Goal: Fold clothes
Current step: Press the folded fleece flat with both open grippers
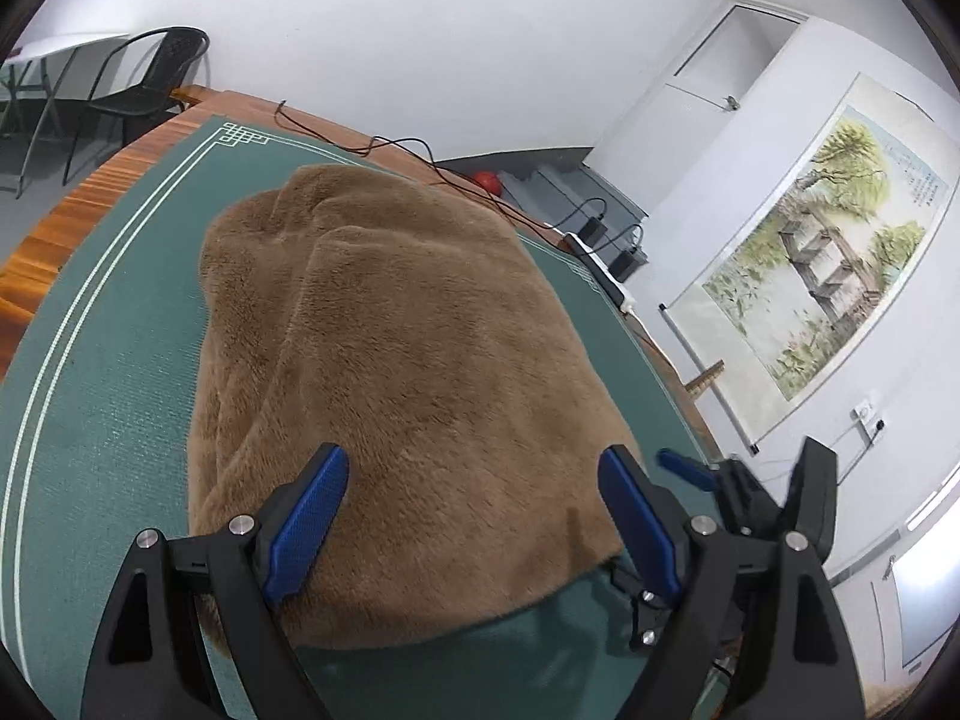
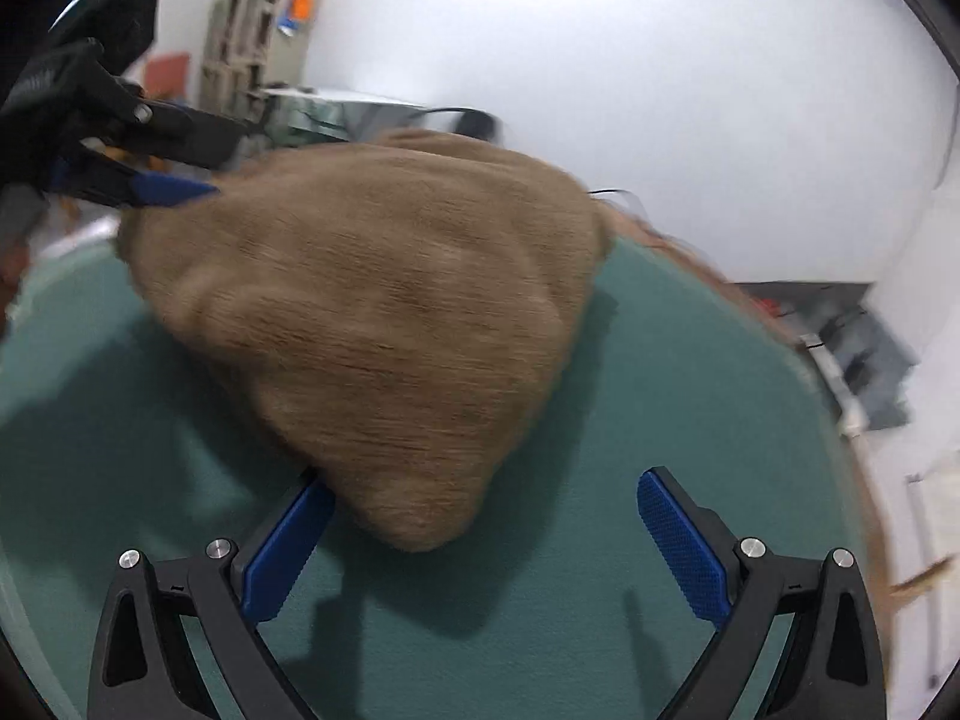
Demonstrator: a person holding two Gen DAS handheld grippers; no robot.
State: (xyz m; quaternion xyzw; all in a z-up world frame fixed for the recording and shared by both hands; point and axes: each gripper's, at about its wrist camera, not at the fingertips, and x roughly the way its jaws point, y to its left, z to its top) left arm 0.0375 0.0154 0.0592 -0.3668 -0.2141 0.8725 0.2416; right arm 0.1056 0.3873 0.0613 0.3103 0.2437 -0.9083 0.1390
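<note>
Brown fleece (image 1: 390, 372) lying in a lumpy, partly folded heap on the green mat (image 1: 108, 420), mat itself on a wooden table (image 1: 66, 216). Long axis running away from the left gripper (image 1: 474, 480) toward the far mat corner, near end rounded and sitting right under those fingers. Left gripper spread wide, blue pads (image 1: 309, 516) straddling the near hem from above, nothing pinched, hard to say whether actually touching the pile or just over it. Right gripper (image 2: 480, 516) also wide open, coming in from the side, view smeared by motion blur. A pointed corner of the fleece (image 2: 420, 516) poking toward it, sitting nearer its left pad (image 2: 288, 540) and maybe brushing it, bare mat under the other pad. Looks like the setup for the next fold rather than the fold itself: both grippers lined up along the near edge, neither clamped. Left looks nearer to a real bite, already over cloth; right only has that corner tip within reach. Probably needs both to dip and close on the near edge, then carry it along the long axis toward the far end. Thick fluffy stuff, so likely to bunch or slip out of a shallow pinch.
</note>
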